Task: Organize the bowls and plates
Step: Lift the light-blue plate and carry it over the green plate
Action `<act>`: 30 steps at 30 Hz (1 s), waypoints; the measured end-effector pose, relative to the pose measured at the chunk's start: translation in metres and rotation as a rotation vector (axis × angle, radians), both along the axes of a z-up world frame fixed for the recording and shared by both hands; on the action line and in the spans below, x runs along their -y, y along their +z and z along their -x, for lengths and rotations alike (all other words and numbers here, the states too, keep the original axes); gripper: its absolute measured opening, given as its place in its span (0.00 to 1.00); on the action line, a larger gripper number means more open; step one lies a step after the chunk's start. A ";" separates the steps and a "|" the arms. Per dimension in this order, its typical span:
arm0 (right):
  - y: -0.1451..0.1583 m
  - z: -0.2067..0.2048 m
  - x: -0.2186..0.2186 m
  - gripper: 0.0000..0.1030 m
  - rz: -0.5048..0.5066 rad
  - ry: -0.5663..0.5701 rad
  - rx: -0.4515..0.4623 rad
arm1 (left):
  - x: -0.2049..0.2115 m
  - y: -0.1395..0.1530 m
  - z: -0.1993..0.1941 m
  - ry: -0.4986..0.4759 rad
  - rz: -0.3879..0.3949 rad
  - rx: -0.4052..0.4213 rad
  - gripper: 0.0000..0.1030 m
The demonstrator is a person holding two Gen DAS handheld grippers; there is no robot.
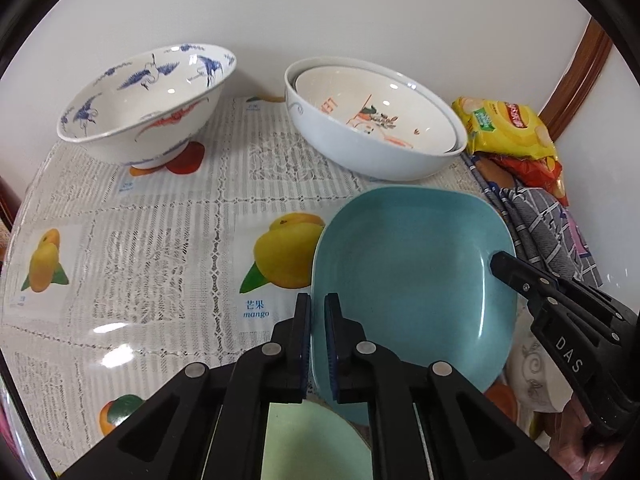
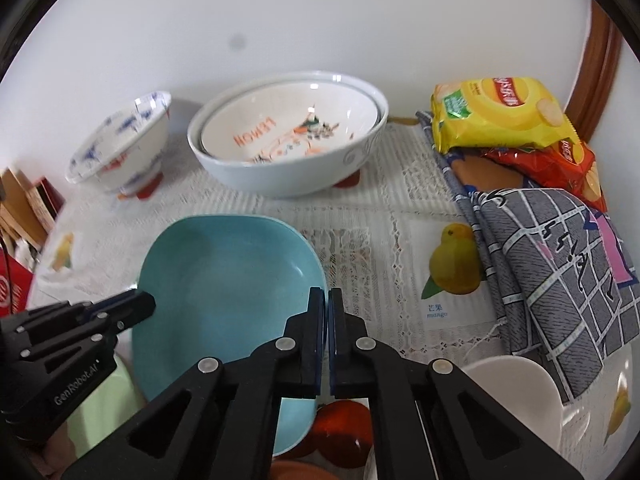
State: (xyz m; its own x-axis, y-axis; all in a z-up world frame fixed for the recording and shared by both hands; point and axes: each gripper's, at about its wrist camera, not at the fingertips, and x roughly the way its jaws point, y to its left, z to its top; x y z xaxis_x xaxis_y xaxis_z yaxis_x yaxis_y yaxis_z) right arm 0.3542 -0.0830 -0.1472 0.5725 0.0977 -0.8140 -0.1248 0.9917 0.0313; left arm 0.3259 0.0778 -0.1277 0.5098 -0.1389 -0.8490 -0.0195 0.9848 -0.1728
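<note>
Left gripper (image 1: 317, 344) and right gripper (image 2: 328, 340) — jaws clamped on opposite rims of the teal plate (image 1: 412, 280) — share its weight, keeping it level above the table (image 1: 160, 220).

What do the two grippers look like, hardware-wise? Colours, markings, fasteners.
Both are matte black plastic with angular linkage arms, triangular cut-outs and round silver pivot pins. The fingers carry dark blue ribbed pads. The left gripper reads "GenRobot.AI" in white on its side; the right gripper reads "DAS". No cables or sleeves show.

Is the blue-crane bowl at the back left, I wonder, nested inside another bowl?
No: the blue-crane bowl stands alone on the tablecloth, apart from the two nested white bowls to its right.
</note>
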 end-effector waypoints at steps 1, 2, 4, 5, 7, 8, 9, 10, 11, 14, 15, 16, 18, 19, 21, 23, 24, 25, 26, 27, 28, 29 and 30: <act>0.005 0.003 0.001 0.02 -0.007 -0.003 0.010 | 0.000 0.005 0.003 0.001 -0.001 0.007 0.07; 0.010 0.007 0.001 0.02 -0.012 -0.006 0.018 | 0.000 0.008 0.005 0.002 -0.003 0.011 0.07; 0.017 0.013 0.001 0.02 -0.020 -0.010 0.028 | -0.001 0.017 0.011 0.004 0.000 0.020 0.07; 0.021 0.017 0.002 0.02 -0.023 -0.012 0.035 | -0.001 0.022 0.015 0.006 0.002 0.027 0.07; 0.029 0.025 0.004 0.02 -0.038 -0.017 0.043 | -0.002 0.030 0.022 0.011 -0.002 0.038 0.07; 0.032 0.029 0.005 0.02 -0.049 -0.020 0.043 | -0.002 0.035 0.027 0.015 -0.006 0.046 0.07; 0.035 0.034 0.007 0.02 -0.062 -0.022 0.046 | -0.002 0.038 0.031 0.017 -0.003 0.052 0.07; 0.039 0.039 0.008 0.02 -0.071 -0.026 0.050 | -0.003 0.042 0.034 0.020 0.003 0.056 0.06; 0.042 0.042 0.009 0.02 -0.076 -0.029 0.053 | -0.003 0.048 0.039 0.021 0.009 0.060 0.06; 0.056 0.057 0.012 0.02 -0.098 -0.033 0.072 | -0.002 0.062 0.052 0.021 0.006 0.084 0.06; 0.060 0.063 0.013 0.02 -0.106 -0.033 0.078 | -0.001 0.067 0.057 0.022 0.004 0.092 0.06; 0.064 0.067 0.014 0.03 -0.110 -0.033 0.083 | -0.001 0.072 0.062 0.023 0.004 0.099 0.06; 0.074 0.080 0.015 0.03 -0.117 -0.037 0.099 | 0.001 0.079 0.070 0.025 0.003 0.110 0.06; 0.078 0.085 0.016 0.03 -0.120 -0.039 0.103 | 0.002 0.082 0.074 0.025 0.002 0.114 0.06; 0.084 0.094 0.018 0.03 -0.128 -0.042 0.110 | 0.005 0.089 0.084 0.023 -0.001 0.123 0.06; 0.091 0.106 0.020 0.03 -0.136 -0.045 0.120 | 0.007 0.094 0.094 0.022 0.000 0.129 0.06; 0.093 0.110 0.021 0.03 -0.139 -0.047 0.122 | 0.008 0.096 0.099 0.021 -0.001 0.132 0.06; 0.094 0.114 0.022 0.03 -0.141 -0.049 0.124 | 0.010 0.098 0.104 0.020 -0.003 0.135 0.06; 0.096 0.119 0.024 0.03 -0.144 -0.051 0.127 | 0.011 0.100 0.108 0.019 -0.005 0.137 0.06; 0.098 0.124 0.025 0.03 -0.147 -0.052 0.131 | 0.012 0.103 0.113 0.017 -0.007 0.140 0.06; 0.100 0.129 0.026 0.03 -0.150 -0.055 0.136 | 0.013 0.103 0.116 0.016 -0.009 0.143 0.06; 0.102 0.134 0.028 0.03 -0.152 -0.056 0.138 | 0.014 0.105 0.121 0.014 -0.011 0.146 0.06; 0.103 0.137 0.029 0.03 -0.154 -0.057 0.140 | 0.016 0.106 0.124 0.013 -0.012 0.149 0.06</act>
State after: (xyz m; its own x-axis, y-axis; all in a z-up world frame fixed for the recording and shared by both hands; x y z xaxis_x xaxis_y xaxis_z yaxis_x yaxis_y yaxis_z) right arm 0.2170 -0.1115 -0.0441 0.6874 0.1795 -0.7037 -0.0827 0.9820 0.1696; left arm 0.2019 0.0622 -0.0212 0.6319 -0.1214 -0.7655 -0.0074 0.9867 -0.1626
